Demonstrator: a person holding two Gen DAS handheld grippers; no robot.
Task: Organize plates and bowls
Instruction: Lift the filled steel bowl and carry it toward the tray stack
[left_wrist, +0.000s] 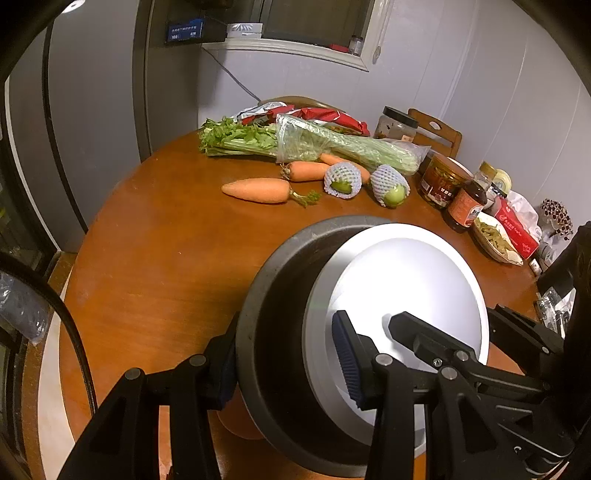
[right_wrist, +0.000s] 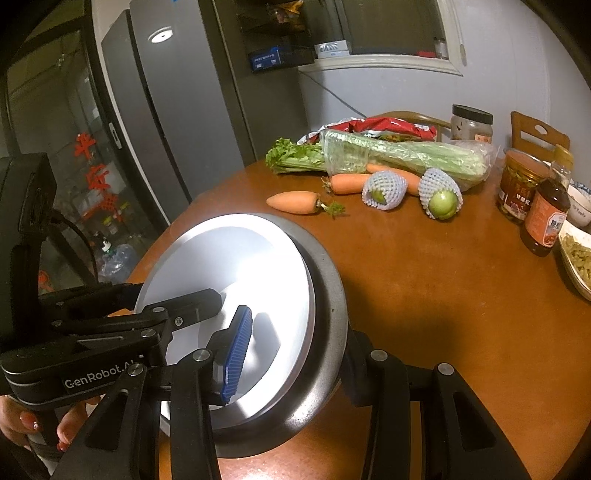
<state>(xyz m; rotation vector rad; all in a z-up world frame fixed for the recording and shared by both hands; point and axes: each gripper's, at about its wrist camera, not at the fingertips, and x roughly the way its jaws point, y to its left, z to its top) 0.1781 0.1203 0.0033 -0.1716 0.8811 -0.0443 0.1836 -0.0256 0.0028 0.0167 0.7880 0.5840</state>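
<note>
A dark grey bowl (left_wrist: 280, 266) with a white plate (left_wrist: 406, 280) lying tilted inside it is at the near edge of the round wooden table (left_wrist: 155, 258). My left gripper (left_wrist: 284, 339) is shut on the bowl's wall: one finger is outside, and the blue pad (left_wrist: 347, 358) presses on the plate. From the other side, my right gripper (right_wrist: 297, 325) clamps the grey bowl (right_wrist: 328, 280) and white plate (right_wrist: 229, 258) the same way. Each gripper shows in the other's view, reaching over the plate. Whether the bowl rests on the table is hidden.
Carrots (left_wrist: 258, 190), two net-wrapped green fruits (left_wrist: 343, 181), bagged celery (left_wrist: 332, 147) and snack packets lie at the table's far side. Jars, a sauce bottle (left_wrist: 467, 206) and a dish of food (left_wrist: 495, 240) crowd the right. A fridge (right_wrist: 177, 110) stands left. A hand (right_wrist: 22, 424) holds the left gripper.
</note>
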